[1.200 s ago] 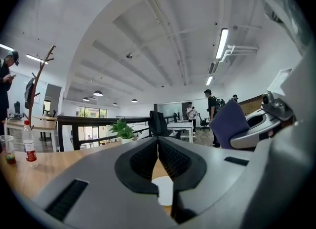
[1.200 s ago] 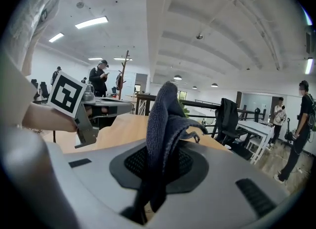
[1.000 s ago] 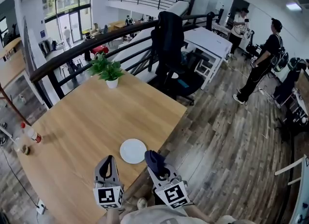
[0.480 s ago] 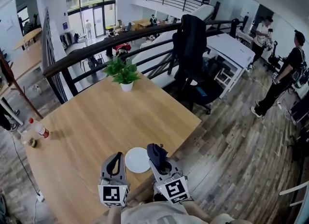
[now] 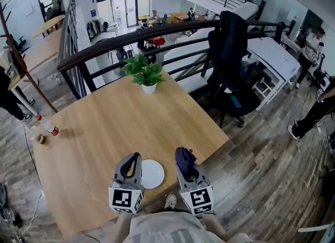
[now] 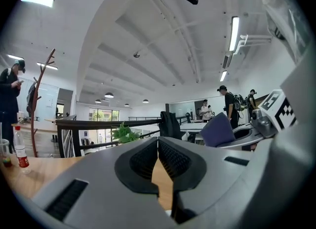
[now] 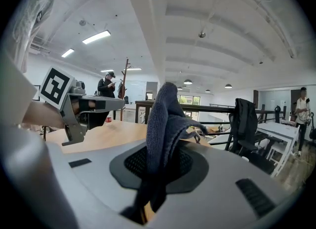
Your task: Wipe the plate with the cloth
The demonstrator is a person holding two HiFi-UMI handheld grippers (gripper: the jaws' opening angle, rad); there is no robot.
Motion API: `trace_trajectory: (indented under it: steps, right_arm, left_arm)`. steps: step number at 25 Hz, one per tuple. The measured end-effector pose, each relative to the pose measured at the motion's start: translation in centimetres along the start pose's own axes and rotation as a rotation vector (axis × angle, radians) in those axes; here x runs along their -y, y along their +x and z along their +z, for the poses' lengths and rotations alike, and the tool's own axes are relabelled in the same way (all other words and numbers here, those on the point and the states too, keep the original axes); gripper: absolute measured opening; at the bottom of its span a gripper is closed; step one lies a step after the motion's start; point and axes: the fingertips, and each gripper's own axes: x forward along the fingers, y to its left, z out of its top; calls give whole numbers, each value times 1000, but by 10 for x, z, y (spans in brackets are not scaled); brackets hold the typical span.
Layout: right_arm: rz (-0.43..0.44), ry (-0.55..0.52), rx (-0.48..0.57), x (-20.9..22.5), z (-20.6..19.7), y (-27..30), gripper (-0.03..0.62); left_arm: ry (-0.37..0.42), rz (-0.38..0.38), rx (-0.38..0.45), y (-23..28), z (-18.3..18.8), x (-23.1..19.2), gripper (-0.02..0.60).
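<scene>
A round white plate (image 5: pixel 152 174) lies near the front edge of the wooden table (image 5: pixel 104 126). My left gripper (image 5: pixel 136 156) hovers at the plate's left rim, its jaws shut with nothing between them (image 6: pixel 158 143). My right gripper (image 5: pixel 183 155) hangs just right of the plate, near the table's front right edge, and is shut on a dark blue cloth (image 5: pixel 183 158). That cloth (image 7: pixel 163 119) stands up in a fold from between its jaws. In the left gripper view the cloth (image 6: pixel 217 130) shows at the right. The plate does not appear in either gripper view.
A potted plant (image 5: pixel 146 73) stands at the table's far edge. A bottle (image 5: pixel 48 126) and a small jar (image 5: pixel 40 139) sit at the left edge. A black chair draped with a jacket (image 5: pixel 233 48) is beyond the right corner, by a dark railing (image 5: pixel 104 45). People stand far right.
Both grippers have moved forward over the table, and the plate now lies between them rather than ahead. The head view has swung, shifting the room rightward. The cloth stays gripped.
</scene>
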Motion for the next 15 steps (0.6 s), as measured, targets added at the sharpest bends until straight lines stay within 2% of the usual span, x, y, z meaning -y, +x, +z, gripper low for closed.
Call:
trace_trajectory:
  steps: [6, 11, 12, 13, 14, 15]
  right_arm:
    - [87, 10, 20, 18, -4, 13, 57]
    - [149, -5, 7, 23, -13, 28, 57]
    - [159, -4, 10, 21, -11, 31, 57]
    - [167, 0, 15, 18, -9, 33, 57]
    - [172, 4, 17, 16, -8, 34, 57]
    - [176, 2, 19, 15, -6, 35, 57]
  left_arm:
    - [-58, 93, -52, 7, -15, -3, 9]
    - [-94, 126, -99, 14, -24, -3, 13]
    - [-112, 134, -115, 13, -28, -8, 44]
    - [-142, 141, -128, 12, -34, -13, 125]
    - [-183, 146, -137, 11, -40, -19, 178]
    - [-226, 148, -145, 11, -45, -25, 203]
